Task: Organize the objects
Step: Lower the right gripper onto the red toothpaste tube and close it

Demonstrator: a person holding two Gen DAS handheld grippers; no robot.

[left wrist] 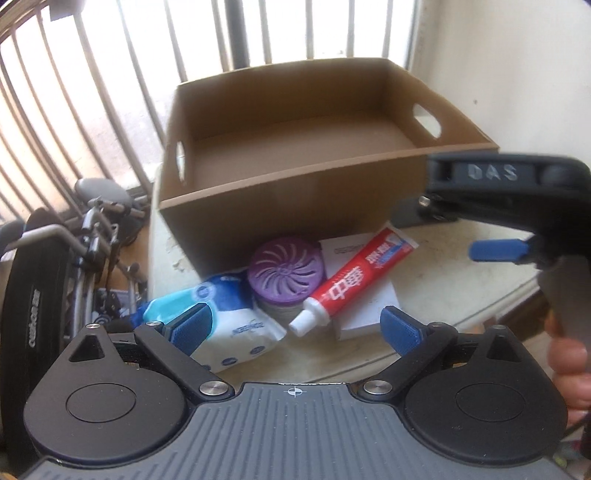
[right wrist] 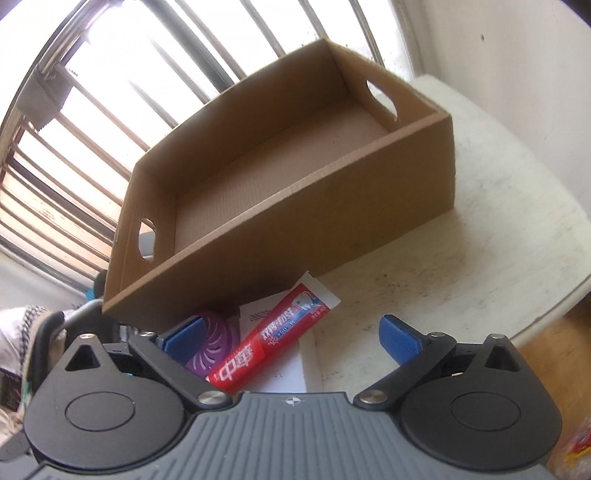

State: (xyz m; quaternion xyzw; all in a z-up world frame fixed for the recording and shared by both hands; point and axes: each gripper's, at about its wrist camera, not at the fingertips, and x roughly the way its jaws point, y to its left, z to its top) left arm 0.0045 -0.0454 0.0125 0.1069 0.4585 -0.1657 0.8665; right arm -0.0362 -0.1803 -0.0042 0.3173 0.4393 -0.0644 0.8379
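While poised above the white bench point(right wrist: 498, 229), left gripper point(left wrist: 297, 326) and right gripper point(right wrist: 291, 338) both spread wide, fingers grasping nothing. Cardboard box point(right wrist: 332, 206) standing bare inside; red toothpaste tube point(left wrist: 354, 275), purple round container point(left wrist: 286, 273), wipes pack point(left wrist: 229, 314) clustered just before it.

Blown-out window point(left wrist: 258, 33) backlight, fisheye-warped edges

Raised letters "DAS" stand on the right gripper point(left wrist: 495, 251); the red toothpaste point(left wrist: 343, 290) bears white "中华"; the wipes pack point(left wrist: 229, 321) and white box point(left wrist: 365, 295) carry print too small to read.
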